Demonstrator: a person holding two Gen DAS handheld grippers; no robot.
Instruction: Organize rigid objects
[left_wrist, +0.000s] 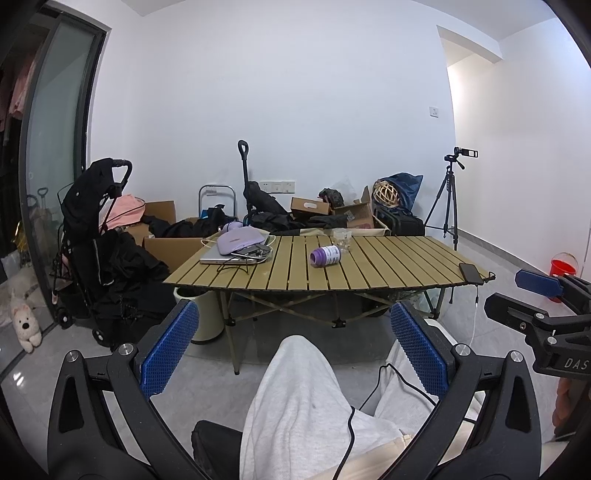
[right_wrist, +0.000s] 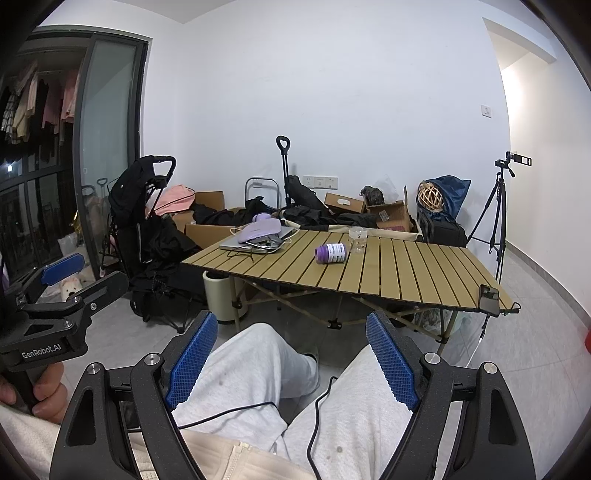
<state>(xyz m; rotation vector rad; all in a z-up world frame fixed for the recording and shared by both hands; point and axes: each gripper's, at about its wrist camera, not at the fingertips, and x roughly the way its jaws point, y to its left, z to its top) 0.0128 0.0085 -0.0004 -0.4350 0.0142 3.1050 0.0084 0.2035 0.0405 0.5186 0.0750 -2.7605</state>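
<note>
the left gripper (left_wrist: 295, 347) and right gripper (right_wrist: 291, 356) are hanging released over the lap. a bottle (left_wrist: 325, 256) is lying beside a glass (left_wrist: 341, 238) on the table (left_wrist: 388, 266).

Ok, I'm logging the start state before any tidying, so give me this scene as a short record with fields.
surface: slatted folding table
purple bottle: on its side, mid-table
clear glass: upright, just behind the bottle
laptop: far left corner, purple pouch and cables on top
phone: right front edge, cable attached
left gripper: open, empty, above the lap
right gripper: open, empty, above the lap
</note>
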